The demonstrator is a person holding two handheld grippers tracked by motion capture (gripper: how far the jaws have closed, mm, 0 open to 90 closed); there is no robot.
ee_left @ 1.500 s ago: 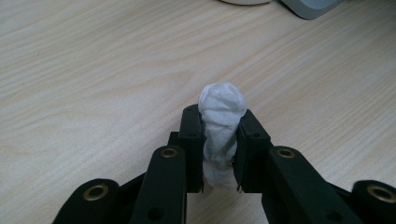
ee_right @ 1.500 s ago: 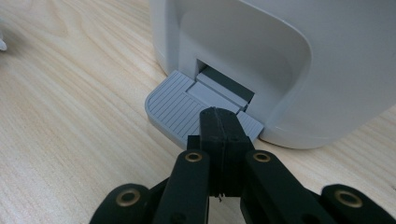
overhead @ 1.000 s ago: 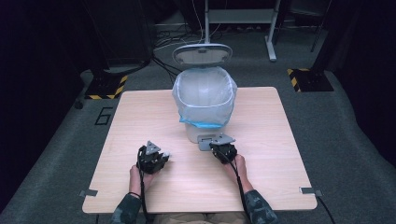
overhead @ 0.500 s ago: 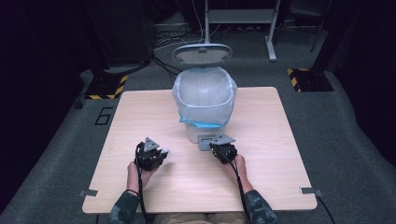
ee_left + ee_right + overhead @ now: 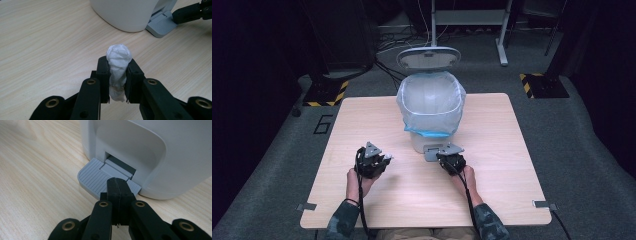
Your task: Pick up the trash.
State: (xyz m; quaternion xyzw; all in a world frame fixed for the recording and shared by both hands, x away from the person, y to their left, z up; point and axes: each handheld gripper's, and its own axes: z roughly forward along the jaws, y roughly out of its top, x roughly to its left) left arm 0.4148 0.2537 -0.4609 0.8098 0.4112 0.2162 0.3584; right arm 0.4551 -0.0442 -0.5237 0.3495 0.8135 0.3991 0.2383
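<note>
Left gripper (image 5: pixel 117 75): jaws clamped on crumpled white tissue wad (image 5: pixel 118 67), held upright | white lined pedal bin (image 5: pixel 430 112): ahead-right, lid raised | right gripper (image 5: pixel 117 188): jaws shut empty, pressing grey ribbed pedal (image 5: pixel 93 178).

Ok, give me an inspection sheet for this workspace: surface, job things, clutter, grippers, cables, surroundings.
Surface: light wood table, bare around the work.
Job's things: white pedal bin, lid up, clear liner with blue edge; grey pedal at its base; crumpled white tissue.
Clutter: nothing seen.
Grippers: left gripper shut on the tissue; right gripper shut, empty, tips on the pedal.
Cables: one black cable trails back along the right forearm.
Surroundings: grey carpet floor, yellow-black striped stand bases, a desk frame behind.
</note>
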